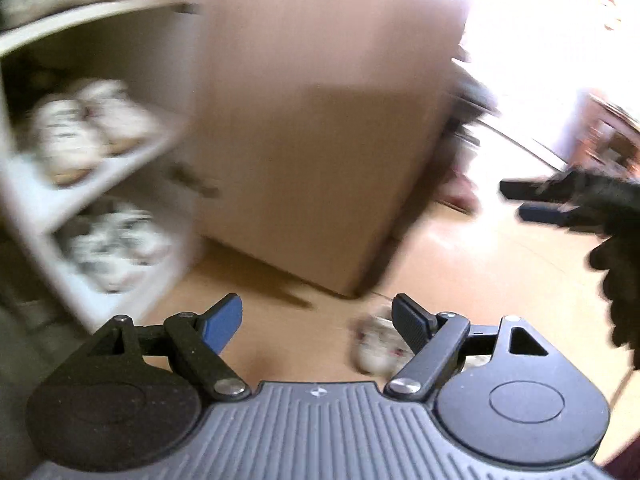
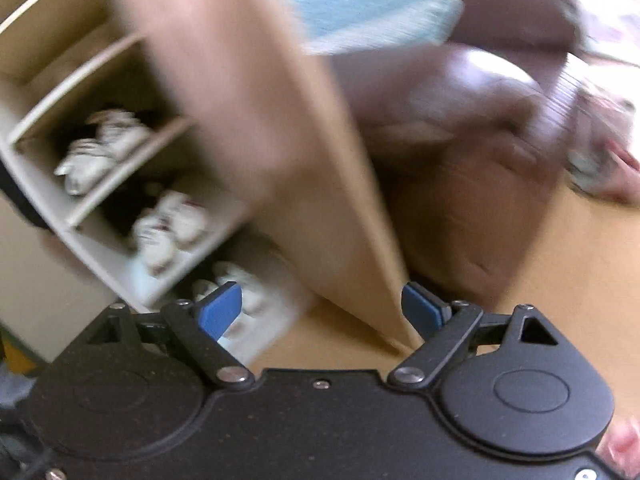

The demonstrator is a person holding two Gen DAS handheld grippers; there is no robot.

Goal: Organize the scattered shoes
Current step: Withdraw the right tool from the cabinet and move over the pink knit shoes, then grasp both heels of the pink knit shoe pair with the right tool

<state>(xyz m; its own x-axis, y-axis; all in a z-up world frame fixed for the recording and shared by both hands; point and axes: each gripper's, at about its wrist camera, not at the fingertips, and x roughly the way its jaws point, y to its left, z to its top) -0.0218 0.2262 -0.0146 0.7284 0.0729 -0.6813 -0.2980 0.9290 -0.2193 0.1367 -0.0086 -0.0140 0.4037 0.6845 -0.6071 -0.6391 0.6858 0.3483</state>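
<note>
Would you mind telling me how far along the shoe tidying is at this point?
Mostly done, it seems: pairs of white shoes already sit on several shelves of the shoe rack. Nothing is in hand; the left hand-held gripper and right hand-held gripper are both open and empty. Left to do: at least one white shoe on the floor near the left gripper.

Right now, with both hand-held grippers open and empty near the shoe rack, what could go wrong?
1. Both views are motion-blurred, so lining up on the white shoe on the floor could miss.
2. That shoe sits partly hidden behind the left hand-held gripper, so the fingers might knock it away.
3. The right hand-held gripper is close to the shoe rack side panel and may clip it.
</note>
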